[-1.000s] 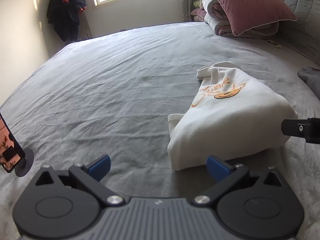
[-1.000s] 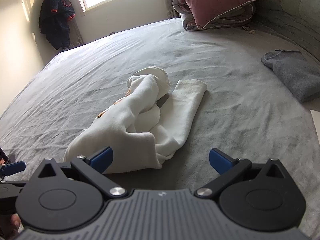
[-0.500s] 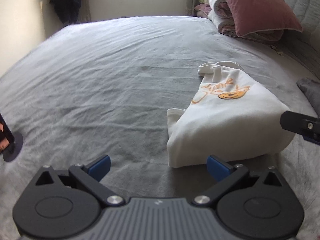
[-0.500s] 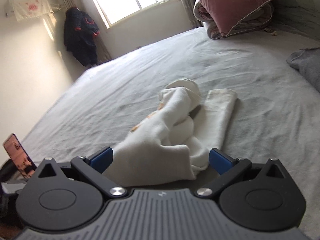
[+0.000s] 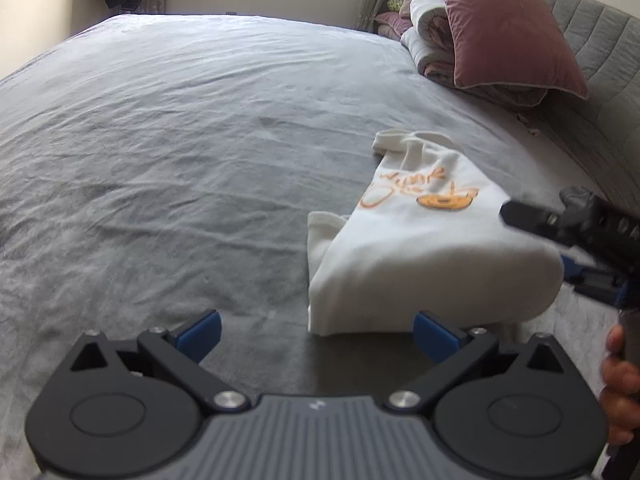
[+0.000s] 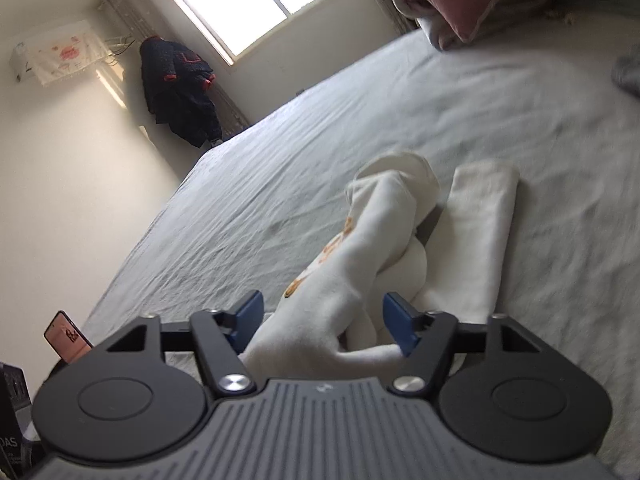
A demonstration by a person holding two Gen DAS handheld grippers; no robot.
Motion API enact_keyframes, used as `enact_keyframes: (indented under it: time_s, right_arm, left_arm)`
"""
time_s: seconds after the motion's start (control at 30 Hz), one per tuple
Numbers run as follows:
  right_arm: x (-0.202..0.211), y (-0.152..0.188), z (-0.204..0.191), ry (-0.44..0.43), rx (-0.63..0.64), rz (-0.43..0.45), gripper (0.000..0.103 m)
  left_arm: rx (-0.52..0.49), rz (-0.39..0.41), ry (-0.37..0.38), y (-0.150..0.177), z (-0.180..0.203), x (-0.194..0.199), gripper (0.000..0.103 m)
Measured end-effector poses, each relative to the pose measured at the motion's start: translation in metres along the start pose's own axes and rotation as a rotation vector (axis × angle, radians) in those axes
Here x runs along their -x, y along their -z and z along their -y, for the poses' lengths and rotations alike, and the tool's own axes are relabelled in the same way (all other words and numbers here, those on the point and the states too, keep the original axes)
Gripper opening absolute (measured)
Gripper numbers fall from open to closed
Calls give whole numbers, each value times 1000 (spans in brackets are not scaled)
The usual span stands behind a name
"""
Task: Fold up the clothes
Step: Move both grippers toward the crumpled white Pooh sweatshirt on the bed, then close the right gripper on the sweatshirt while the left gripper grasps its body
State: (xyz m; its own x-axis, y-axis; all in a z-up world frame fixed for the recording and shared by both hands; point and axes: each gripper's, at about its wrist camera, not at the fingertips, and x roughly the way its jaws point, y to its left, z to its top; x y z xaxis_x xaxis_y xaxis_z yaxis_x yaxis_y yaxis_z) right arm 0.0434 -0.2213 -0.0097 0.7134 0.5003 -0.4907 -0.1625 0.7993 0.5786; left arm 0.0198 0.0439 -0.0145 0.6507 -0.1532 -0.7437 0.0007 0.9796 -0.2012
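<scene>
Bed (image 5: 200, 128): wide, grey creased sheet. On it: white top (image 5: 420, 248) with orange print, partly folded, one sleeve (image 6: 476, 232) flat alongside; folded quilt (image 5: 432, 40) at the head end, pink pillow (image 5: 504, 24) propped on it; grey cloth (image 6: 628, 72) near the edge.

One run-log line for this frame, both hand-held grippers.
left hand-held gripper: open, empty | right hand-held gripper: closing around white sweatshirt | grey bed: sweatshirt bunched, unfolded
</scene>
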Motion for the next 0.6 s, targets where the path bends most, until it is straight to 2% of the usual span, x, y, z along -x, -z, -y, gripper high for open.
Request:
enact_keyframes:
  time_s: [0.07,0.17,0.2,0.4,0.6]
  right_arm:
    - [0,2,4,-5,-25,-14,46]
    - [6,5,5,-57,-70,-29,27]
    - [9,6,3,-62,-61,-31,24]
    - [17,16,-5,-88,-65,-96,19]
    - [21,29,-7,-36,-37,-243,18]
  left_arm:
    - [31,-23,32,-3,-5,-1,103]
    - [95,-62,74,-4,-12,-4,103]
    - [105,-64,78,-4,-13,-4,103]
    - [115,-31,100,-6,-16,4,103]
    - [141,-37,154,-8,-22,1,103]
